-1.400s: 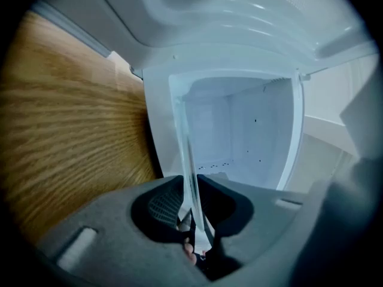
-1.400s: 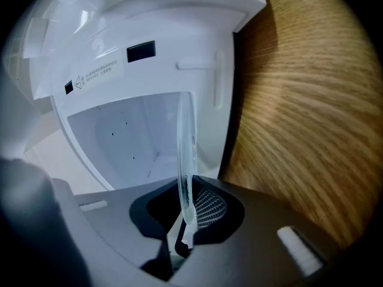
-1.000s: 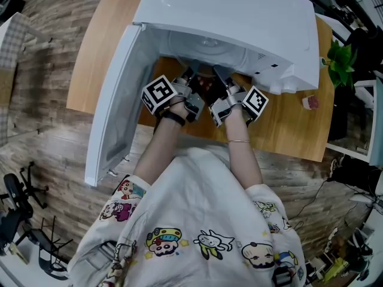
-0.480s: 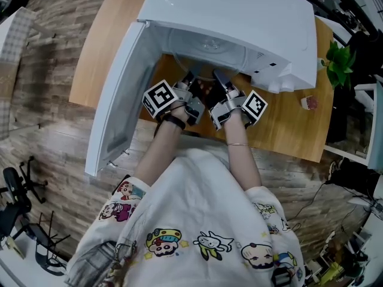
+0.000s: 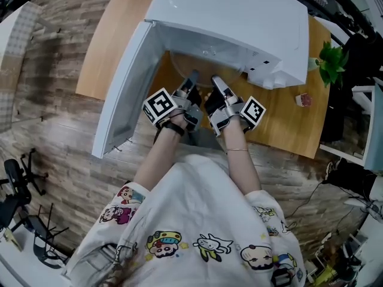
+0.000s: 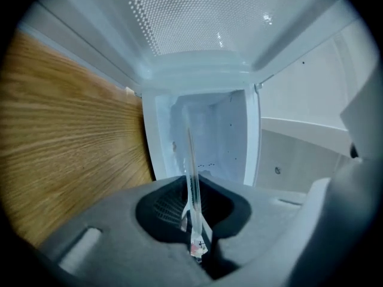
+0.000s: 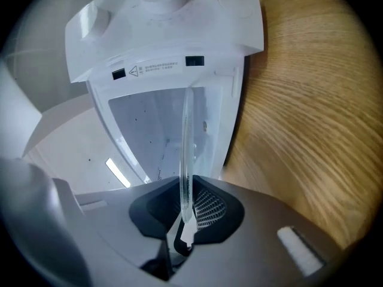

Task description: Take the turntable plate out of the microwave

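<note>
Your left gripper (image 5: 190, 86) and right gripper (image 5: 216, 87) both pinch the near rim of the clear round glass turntable plate (image 5: 187, 69) | plate level, straight ahead, partly inside the white microwave (image 5: 239, 17)

It looked like a lab or workroom rigged for recording, not a home kitchen. The microwave (image 5: 239, 23) sat on a plain wooden surface (image 5: 114, 46) standing free on a wood-plank floor (image 5: 54, 136). Well off to the microwave's left, nearer the person, black tripod-like stands (image 5: 17, 187) stood on the floor. To the microwave's right were a small plant (image 5: 334, 61) and a white rack (image 5: 365, 103), and loose cables (image 5: 314, 196) trailed over the floor on that side.
</note>
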Demonstrator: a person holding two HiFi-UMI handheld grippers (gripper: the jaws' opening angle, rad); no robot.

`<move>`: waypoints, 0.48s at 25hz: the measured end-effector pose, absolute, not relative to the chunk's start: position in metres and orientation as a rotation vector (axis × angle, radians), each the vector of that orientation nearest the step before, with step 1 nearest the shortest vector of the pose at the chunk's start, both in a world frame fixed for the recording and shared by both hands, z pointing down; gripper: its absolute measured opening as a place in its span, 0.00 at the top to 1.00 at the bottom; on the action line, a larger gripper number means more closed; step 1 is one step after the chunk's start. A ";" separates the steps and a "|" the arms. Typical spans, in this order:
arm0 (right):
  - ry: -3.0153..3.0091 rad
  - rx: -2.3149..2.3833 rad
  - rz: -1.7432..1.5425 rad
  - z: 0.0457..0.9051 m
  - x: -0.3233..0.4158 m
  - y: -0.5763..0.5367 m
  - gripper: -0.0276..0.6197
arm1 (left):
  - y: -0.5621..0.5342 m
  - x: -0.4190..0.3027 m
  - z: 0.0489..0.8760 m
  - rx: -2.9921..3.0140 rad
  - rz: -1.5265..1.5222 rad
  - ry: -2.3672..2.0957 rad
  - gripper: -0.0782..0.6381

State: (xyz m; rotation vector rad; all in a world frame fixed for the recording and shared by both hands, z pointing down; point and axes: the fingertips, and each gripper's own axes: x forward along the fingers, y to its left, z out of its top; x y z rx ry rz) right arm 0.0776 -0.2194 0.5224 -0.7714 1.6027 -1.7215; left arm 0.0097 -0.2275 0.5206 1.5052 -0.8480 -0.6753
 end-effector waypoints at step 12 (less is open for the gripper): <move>1.669 -0.751 -1.725 0.500 0.069 -0.199 0.90 | -0.204 0.000 0.500 1.519 -0.729 -0.856 0.85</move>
